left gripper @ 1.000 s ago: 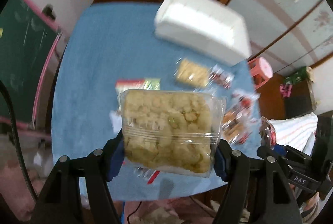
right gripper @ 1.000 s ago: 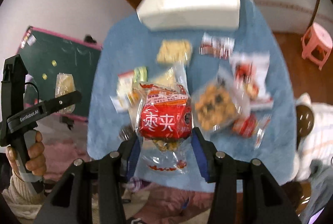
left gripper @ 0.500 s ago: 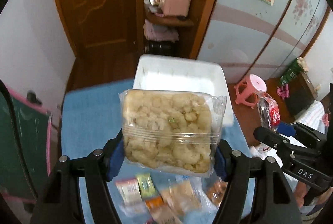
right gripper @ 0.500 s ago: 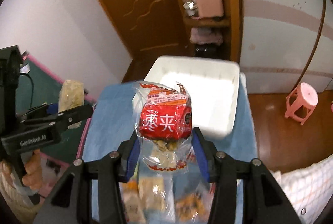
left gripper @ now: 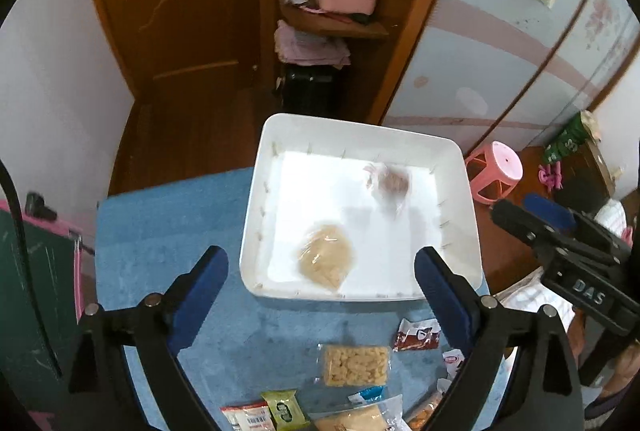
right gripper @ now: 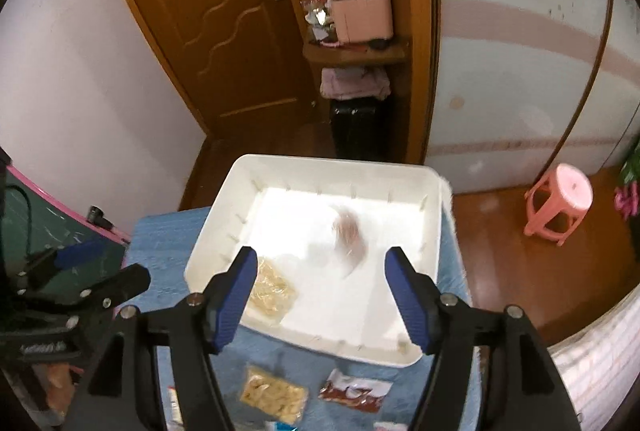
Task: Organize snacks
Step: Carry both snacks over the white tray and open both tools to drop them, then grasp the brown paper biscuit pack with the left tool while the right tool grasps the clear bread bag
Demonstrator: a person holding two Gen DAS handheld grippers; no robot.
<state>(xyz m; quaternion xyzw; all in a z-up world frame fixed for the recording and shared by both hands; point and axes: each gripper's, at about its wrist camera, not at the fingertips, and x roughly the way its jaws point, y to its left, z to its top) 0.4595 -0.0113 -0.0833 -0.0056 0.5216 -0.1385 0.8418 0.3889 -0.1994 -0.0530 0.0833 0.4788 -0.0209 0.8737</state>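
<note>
Yellow snack [left gripper: 326, 257] beyond fingers [left gripper: 202, 277] (bin)

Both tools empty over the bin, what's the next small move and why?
Probably pull the left tool back toward the puffed-snack pack on the blue cloth. Both tools' jaws are opening with nothing between them, two packs already lie in the white bin, and several snacks remain on the cloth.

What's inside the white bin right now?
Inside the white bin: a pale crispy-snack pack near the front, and a blurred clear pack farther back. Nothing else shows.
</note>
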